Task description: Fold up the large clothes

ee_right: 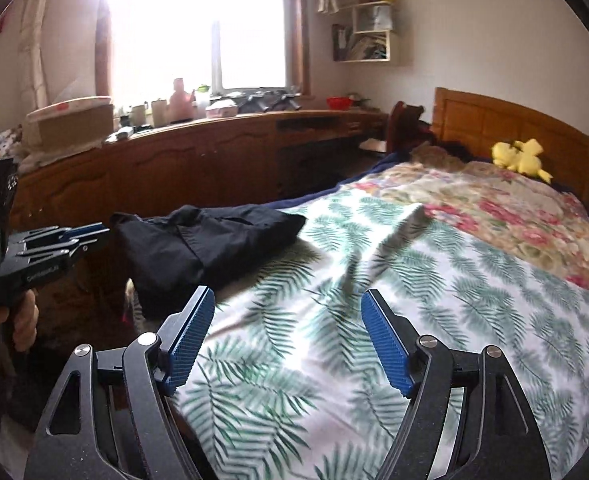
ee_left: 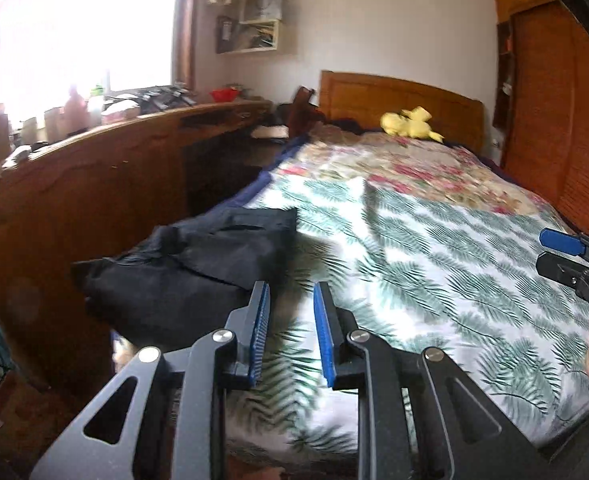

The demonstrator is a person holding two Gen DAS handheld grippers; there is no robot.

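A black garment (ee_left: 198, 264) (ee_right: 210, 240) lies folded in a loose bundle at the left edge of the bed, on the leaf-print sheet (ee_left: 434, 264) (ee_right: 334, 320). My left gripper (ee_left: 291, 288) hovers just right of it and a little nearer, its blue pads a narrow gap apart with nothing between them. In the right wrist view the left gripper (ee_right: 70, 240) sits at the far left, held by a hand. My right gripper (ee_right: 287, 294) is open wide above the bare sheet and holds nothing. It also shows as the right gripper (ee_left: 562, 256) at the right border of the left wrist view.
A floral blanket (ee_left: 414, 168) (ee_right: 494, 208) covers the far half of the bed, with a yellow plush toy (ee_left: 408, 122) (ee_right: 520, 156) by the wooden headboard (ee_left: 398, 96). A long wooden cabinet (ee_left: 94, 184) (ee_right: 154, 160) with clutter runs along the left, under the window. A wardrobe (ee_left: 554, 120) stands on the right.
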